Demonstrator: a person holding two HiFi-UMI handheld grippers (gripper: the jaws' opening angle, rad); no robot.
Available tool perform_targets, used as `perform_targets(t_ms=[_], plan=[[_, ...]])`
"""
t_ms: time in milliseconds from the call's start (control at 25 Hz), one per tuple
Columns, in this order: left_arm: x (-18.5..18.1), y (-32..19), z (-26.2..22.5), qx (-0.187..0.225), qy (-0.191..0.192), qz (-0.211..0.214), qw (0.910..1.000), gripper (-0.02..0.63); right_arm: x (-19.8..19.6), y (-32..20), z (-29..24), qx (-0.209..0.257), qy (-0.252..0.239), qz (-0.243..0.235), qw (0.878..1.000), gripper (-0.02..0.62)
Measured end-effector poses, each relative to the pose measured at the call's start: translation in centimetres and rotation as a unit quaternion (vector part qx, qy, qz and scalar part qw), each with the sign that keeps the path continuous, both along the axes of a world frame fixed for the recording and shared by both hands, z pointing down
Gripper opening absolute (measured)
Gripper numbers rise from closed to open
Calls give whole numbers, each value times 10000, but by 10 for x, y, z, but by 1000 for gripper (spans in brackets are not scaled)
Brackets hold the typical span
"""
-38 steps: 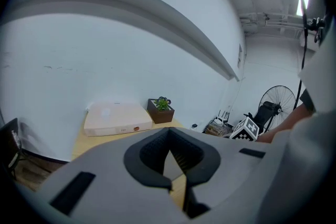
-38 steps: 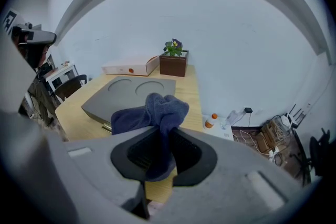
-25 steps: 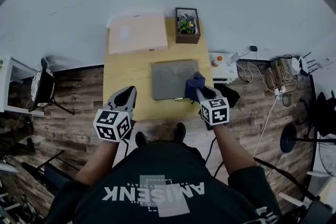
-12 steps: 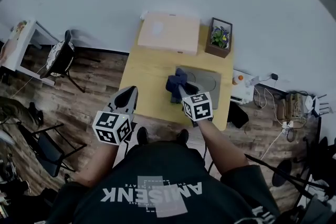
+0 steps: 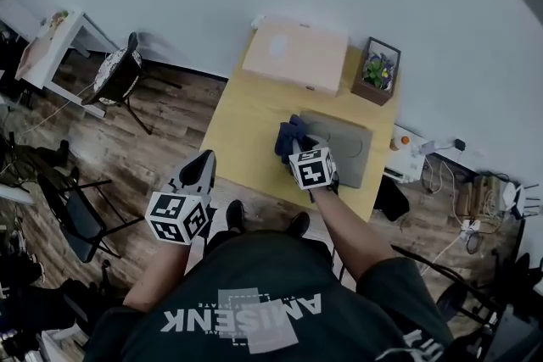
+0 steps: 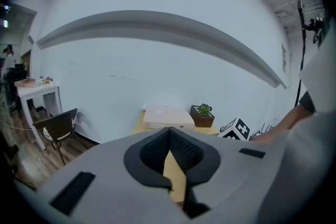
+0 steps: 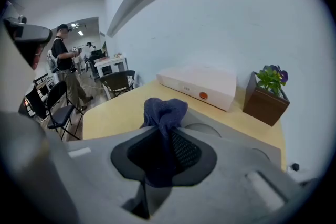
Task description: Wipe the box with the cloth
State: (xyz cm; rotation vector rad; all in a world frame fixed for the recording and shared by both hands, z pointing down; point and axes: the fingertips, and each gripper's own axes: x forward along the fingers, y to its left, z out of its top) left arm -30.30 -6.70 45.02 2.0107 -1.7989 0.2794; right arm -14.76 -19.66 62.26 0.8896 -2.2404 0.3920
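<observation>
A pale flat box (image 5: 297, 55) lies at the far end of the yellow table (image 5: 242, 119); it also shows as a pale box (image 7: 202, 84) in the right gripper view. A grey slab (image 5: 344, 150) sits nearer me. My right gripper (image 5: 297, 152) is shut on a dark blue cloth (image 5: 288, 136) at the slab's left edge. The cloth (image 7: 165, 108) sticks up bunched from between its jaws. My left gripper (image 5: 200, 171) is shut and empty, held off the table's near left corner, pointing along the table (image 6: 173, 170).
A potted plant (image 5: 378, 70) in a wooden box stands at the table's far right. Chairs (image 5: 119, 76) and a white side table (image 5: 51, 47) are on the wood floor to the left. A white device (image 5: 413, 158) and cables lie to the right. A person (image 7: 65, 73) stands far off.
My right gripper has carried the cloth leftward, from the slab's near right corner to its left edge. The left gripper stays off the table. My head view has swung.
</observation>
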Motion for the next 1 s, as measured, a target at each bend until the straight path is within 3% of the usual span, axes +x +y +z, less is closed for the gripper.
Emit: perform_targets(t_ms=[280, 1000], plan=[[11, -13, 4, -72, 14, 169, 9998, 2, 28, -12, 6, -42, 127, 479, 9988, 63], [57, -59, 5, 17, 9, 1142, 9935, 2, 122, -6, 12, -89, 186, 1396, 9900, 64]])
